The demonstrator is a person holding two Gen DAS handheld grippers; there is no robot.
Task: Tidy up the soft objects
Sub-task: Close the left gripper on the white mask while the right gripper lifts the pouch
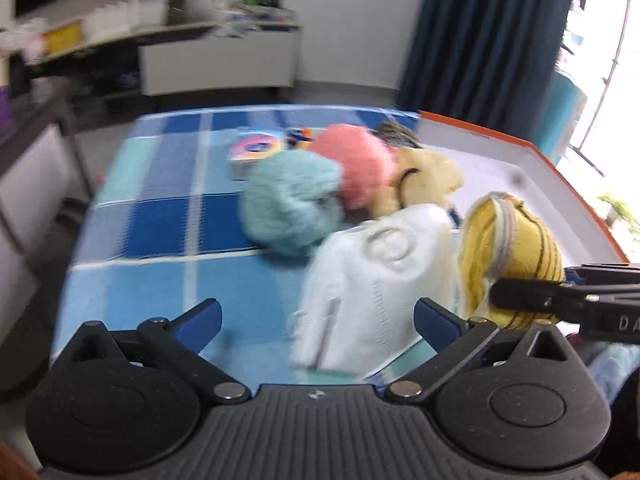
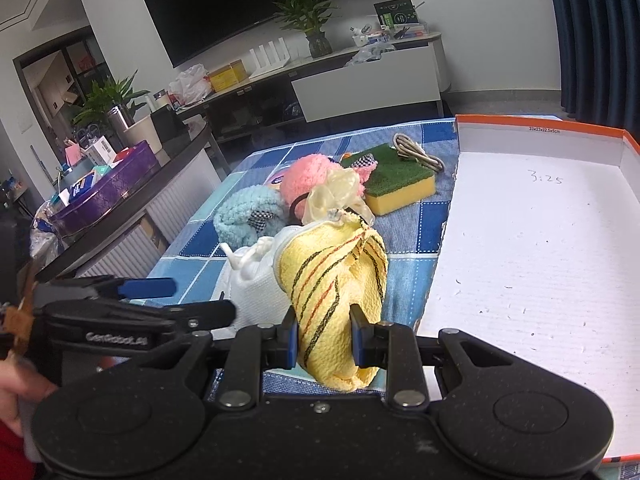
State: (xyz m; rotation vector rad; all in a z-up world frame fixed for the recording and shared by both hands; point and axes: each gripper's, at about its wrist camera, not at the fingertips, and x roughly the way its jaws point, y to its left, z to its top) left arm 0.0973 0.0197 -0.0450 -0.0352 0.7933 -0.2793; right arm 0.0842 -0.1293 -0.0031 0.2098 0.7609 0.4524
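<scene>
The right gripper, low in the frame's centre, has its fingers closed on a yellow striped cloth bundle beside the white, orange-edged cardboard tray at right. The tray holds nothing, so sorting seems barely begun. The left gripper hovers with fingers wide apart near a white mesh pouch. A pink fluffy ball, a pale blue fluffy bundle and a green-topped yellow sponge wait on the blue checked surface.
</scene>
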